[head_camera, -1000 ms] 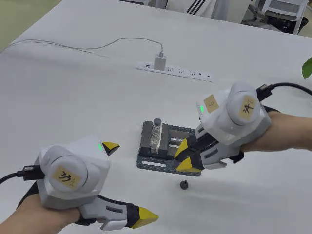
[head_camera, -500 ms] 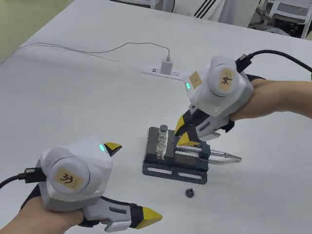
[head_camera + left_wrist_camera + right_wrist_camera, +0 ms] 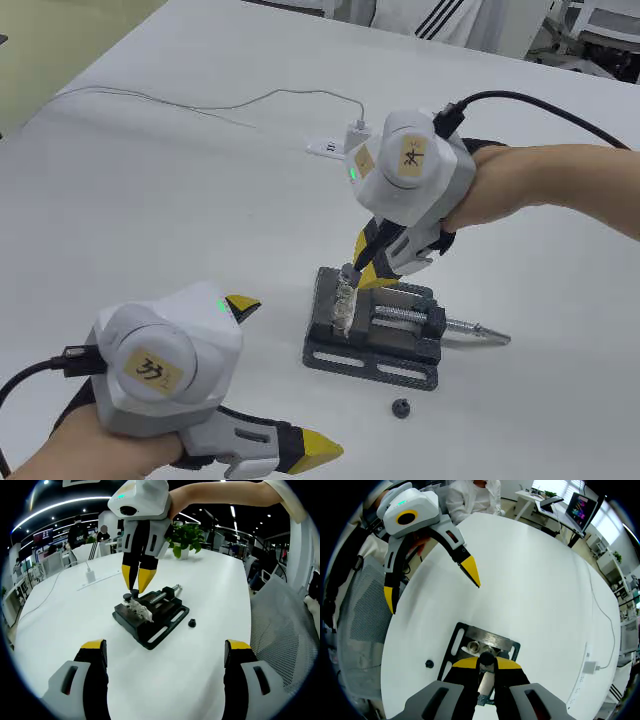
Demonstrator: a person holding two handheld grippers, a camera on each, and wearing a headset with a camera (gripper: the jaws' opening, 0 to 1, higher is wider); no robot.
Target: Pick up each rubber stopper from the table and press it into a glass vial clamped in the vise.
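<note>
White table [image 3: 150, 200], dark grey vise [image 3: 375, 352], black rubber stopper [image 3: 487, 659] — left gripper [image 3: 282, 377] and right gripper [image 3: 366, 276] white, jaws black, yellow-tipped.

In the head view the right gripper [image 3: 365, 268] hides most of the power strip [image 3: 325, 148]. In the right gripper view its jaws cover the sides of the vial [image 3: 485, 685], so how deep the stopper [image 3: 486, 659] sits cannot be told.
</note>
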